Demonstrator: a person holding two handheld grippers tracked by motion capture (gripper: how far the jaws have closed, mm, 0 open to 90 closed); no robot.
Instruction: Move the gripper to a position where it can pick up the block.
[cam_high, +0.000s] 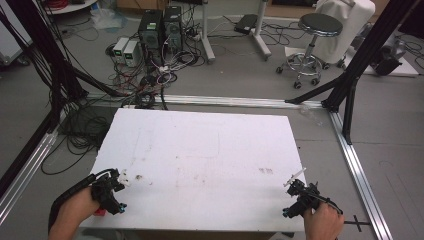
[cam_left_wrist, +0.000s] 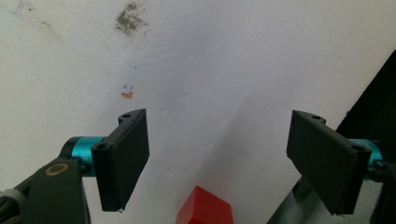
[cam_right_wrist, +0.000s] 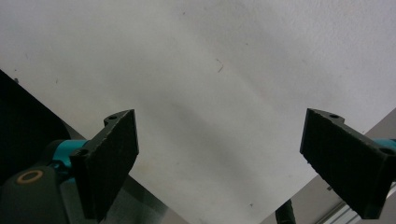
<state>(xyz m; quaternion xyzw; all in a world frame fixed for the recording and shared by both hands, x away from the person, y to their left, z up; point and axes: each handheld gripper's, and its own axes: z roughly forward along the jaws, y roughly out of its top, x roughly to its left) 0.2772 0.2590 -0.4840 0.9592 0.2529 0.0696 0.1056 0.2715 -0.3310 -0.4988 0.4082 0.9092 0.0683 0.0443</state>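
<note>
Resting on the white bench (cam_high: 200, 165), near its front left corner, is one red block (cam_left_wrist: 204, 207); in the left gripper view it lies low between the two black jaws, touching neither.

Left tongs (cam_high: 116, 192): held in the person's left hand (cam_high: 75, 210) over the bench's front left corner, jaws set wide apart, holding nothing. The red block shows just under them in the high view.

Right tongs (cam_high: 295, 195): held in the person's right hand (cam_high: 324, 222) at the bench's front right corner, jaws likewise spread wide with nothing held; beneath them bare white bench and its edge.

Bench surface: white, scuffed, a dark smudge (cam_left_wrist: 130, 19) and a small orange fleck (cam_left_wrist: 127, 94) beyond the left tongs. No containers on it.

Beyond the bench's far edge: an aluminium rail (cam_high: 225, 101) on the grey floor, a tangle of cables (cam_high: 150, 80), two dark computer towers (cam_high: 161, 27), and a round stool (cam_high: 315, 30) toward the far right.
</note>
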